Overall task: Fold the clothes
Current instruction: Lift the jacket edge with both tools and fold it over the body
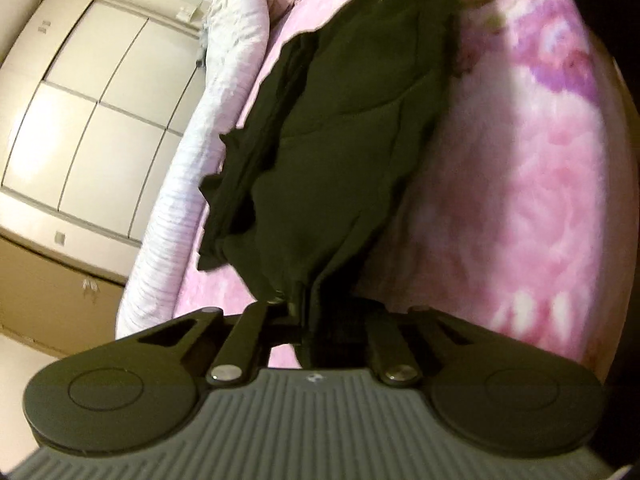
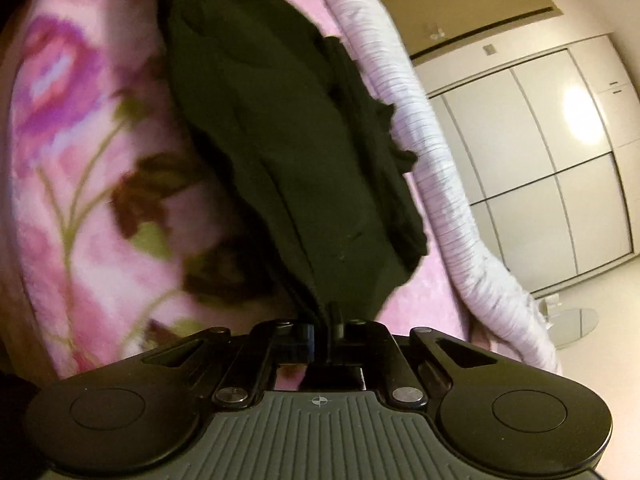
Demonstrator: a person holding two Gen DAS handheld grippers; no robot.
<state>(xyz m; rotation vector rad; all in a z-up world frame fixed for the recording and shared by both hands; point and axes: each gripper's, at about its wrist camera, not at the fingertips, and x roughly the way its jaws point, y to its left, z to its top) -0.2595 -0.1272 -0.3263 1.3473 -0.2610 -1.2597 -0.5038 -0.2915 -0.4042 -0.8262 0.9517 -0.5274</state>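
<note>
A black garment (image 1: pixel 340 140) lies stretched over a pink flowered blanket (image 1: pixel 520 200). In the left wrist view my left gripper (image 1: pixel 304 308) is shut on the near end of this cloth, which bunches into the closed jaws. The right wrist view shows the same black garment (image 2: pixel 304 168) running away from my right gripper (image 2: pixel 328 320), whose jaws are shut on a pinched fold of it. A loose ragged flap hangs on the garment's side towards the bed's edge. The fingertips of both grippers are buried in dark fabric.
A pale striped quilt (image 1: pixel 208 160) is rolled along the bed's edge, also seen as the striped quilt (image 2: pixel 440 184). Beyond it stand cream wardrobe doors (image 1: pixel 80 120), a brown cabinet (image 1: pixel 52 284) and bare floor. The flowered blanket (image 2: pixel 80 180) spreads wide on the other side.
</note>
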